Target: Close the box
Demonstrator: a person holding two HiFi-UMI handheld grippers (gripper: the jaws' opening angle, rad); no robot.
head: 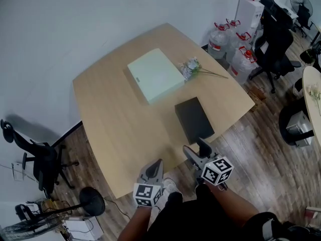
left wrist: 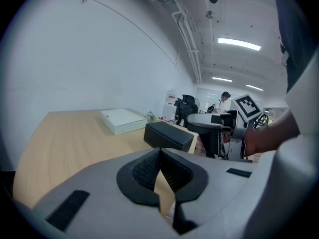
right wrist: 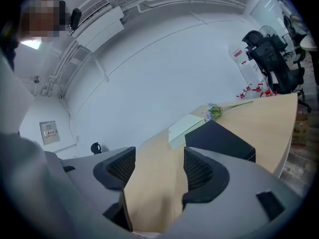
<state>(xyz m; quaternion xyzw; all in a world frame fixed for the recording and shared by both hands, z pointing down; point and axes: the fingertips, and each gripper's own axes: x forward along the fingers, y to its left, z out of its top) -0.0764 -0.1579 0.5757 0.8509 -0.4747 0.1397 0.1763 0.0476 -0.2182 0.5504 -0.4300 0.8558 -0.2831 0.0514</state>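
A black box [head: 194, 118] with its lid on lies near the table's front edge, and a pale flat box [head: 155, 74] lies behind it. My left gripper [head: 157, 163] hovers at the table's front edge, left of the black box, jaws shut with nothing between them. My right gripper [head: 196, 148] sits just in front of the black box, open and empty. In the left gripper view the shut gripper [left wrist: 159, 156] faces the black box [left wrist: 169, 135] and the pale box [left wrist: 122, 120]. In the right gripper view the open gripper [right wrist: 154, 168] has the black box [right wrist: 224, 141] ahead on the right and the pale box [right wrist: 187, 128] beyond it.
A small bunch of flowers [head: 193, 67] lies beside the pale box. The wooden table [head: 110, 119] stands against a white wall. Water bottles [head: 220, 36] and black office chairs [head: 273, 44] stand at the right. Another chair [head: 40, 154] and a fan [head: 88, 202] are at the left.
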